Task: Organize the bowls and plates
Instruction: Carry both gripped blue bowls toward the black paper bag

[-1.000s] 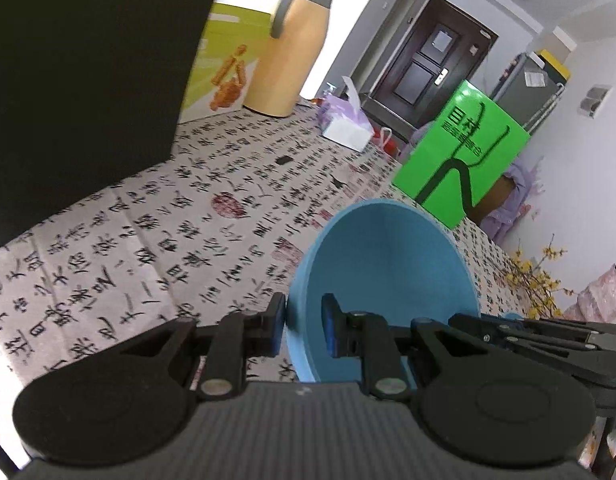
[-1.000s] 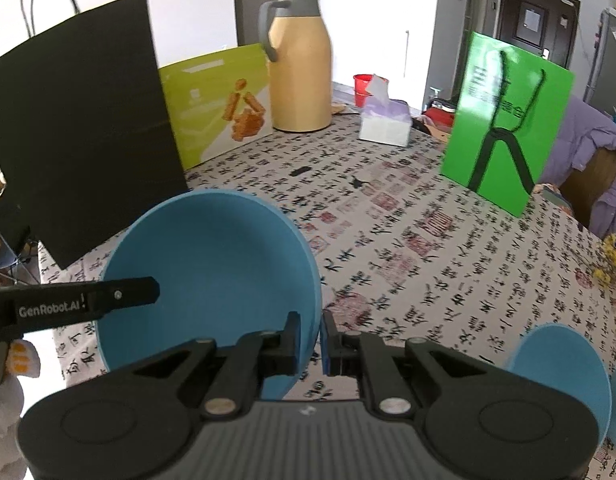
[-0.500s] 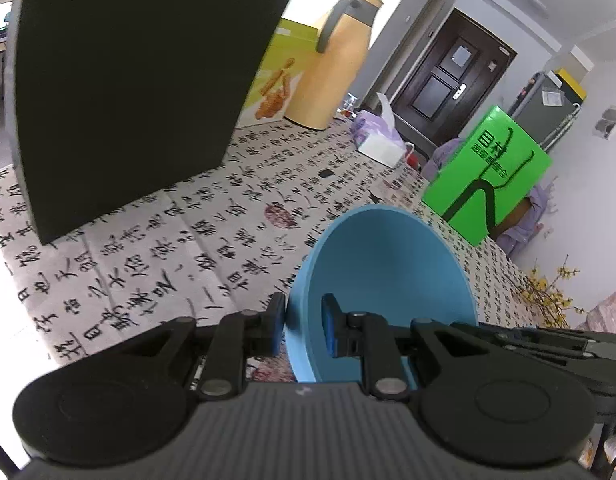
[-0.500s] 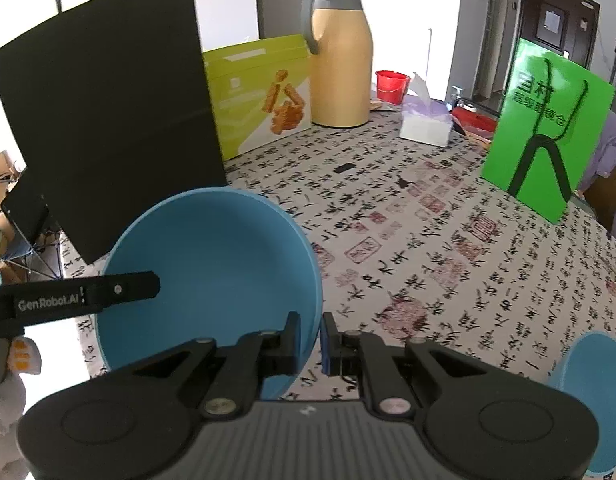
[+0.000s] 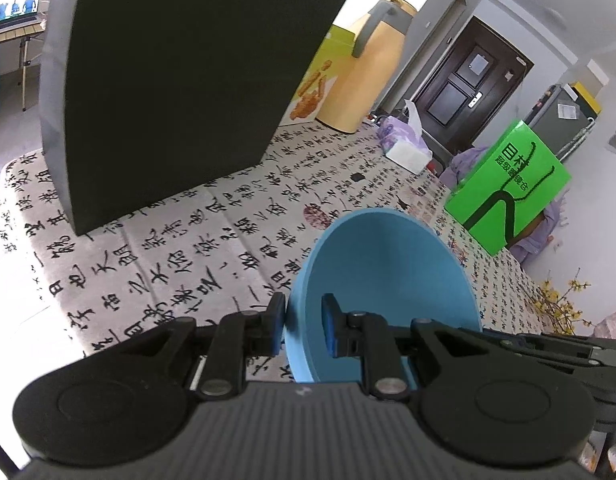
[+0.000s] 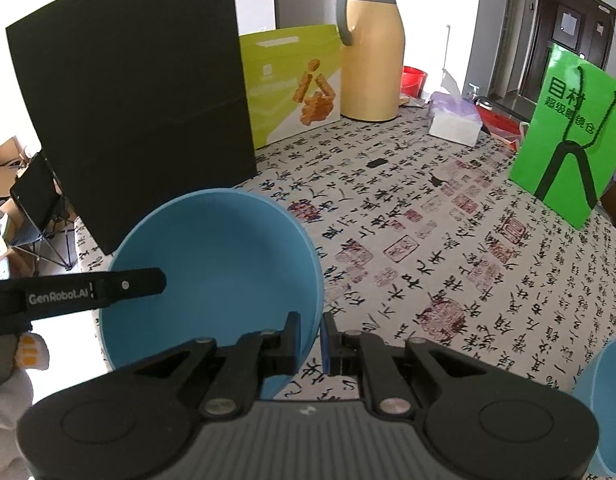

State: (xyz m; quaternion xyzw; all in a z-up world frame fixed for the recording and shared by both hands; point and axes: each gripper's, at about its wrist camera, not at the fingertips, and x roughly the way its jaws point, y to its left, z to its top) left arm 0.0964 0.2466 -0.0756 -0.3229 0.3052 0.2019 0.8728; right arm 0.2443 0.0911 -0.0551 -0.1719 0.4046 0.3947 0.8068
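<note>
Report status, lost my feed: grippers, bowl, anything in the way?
Left gripper and right gripper both shut on blue bowl rim, opposite sides. Bowl held tilted above table. Black bag stands close behind.

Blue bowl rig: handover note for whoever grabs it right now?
Left claw: shut on the blue bowl, pinching its rim.
Right claw: shut on the opposite rim of the same bowl, which is tilted above the calligraphy tablecloth.
Second blue dish: at the lower right edge of the right wrist view, mostly cut off.
Done: bowl lifted in both claws.
Left: likely set it down and group it with the other dish; no stack visible yet.
</note>
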